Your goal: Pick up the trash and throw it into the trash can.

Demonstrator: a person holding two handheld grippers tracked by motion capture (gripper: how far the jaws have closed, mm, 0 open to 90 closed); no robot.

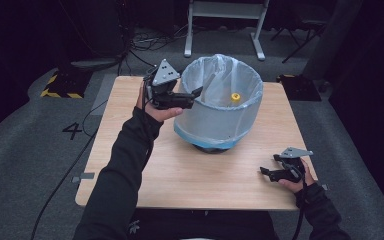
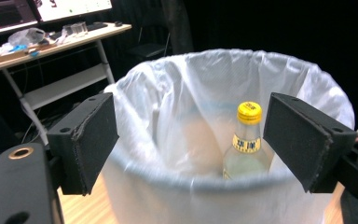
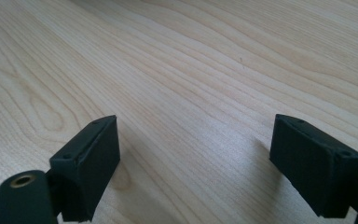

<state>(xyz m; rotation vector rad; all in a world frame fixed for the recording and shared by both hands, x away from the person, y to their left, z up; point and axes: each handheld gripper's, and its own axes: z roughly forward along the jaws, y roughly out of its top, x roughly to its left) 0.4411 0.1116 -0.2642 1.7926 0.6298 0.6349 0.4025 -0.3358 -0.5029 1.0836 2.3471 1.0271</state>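
Table (image 1: 180, 170): I counted one, light wood, its near edge partly covered by my sleeves.
Bin (image 1: 220, 112): one, lined with a clear bag (image 2: 177, 88), standing mid-table; its base was cut off in the left gripper view.
Left gripper (image 1: 192, 97): I held it at the bin's rim, jaws spread wide, gripping nothing.
Right gripper (image 1: 266, 172): it rested low over bare table, well apart from the bin, jaws apart.
Bottle (image 2: 246, 144): one, yellow-capped, upright inside the bin; lower half hidden, label unreadable.
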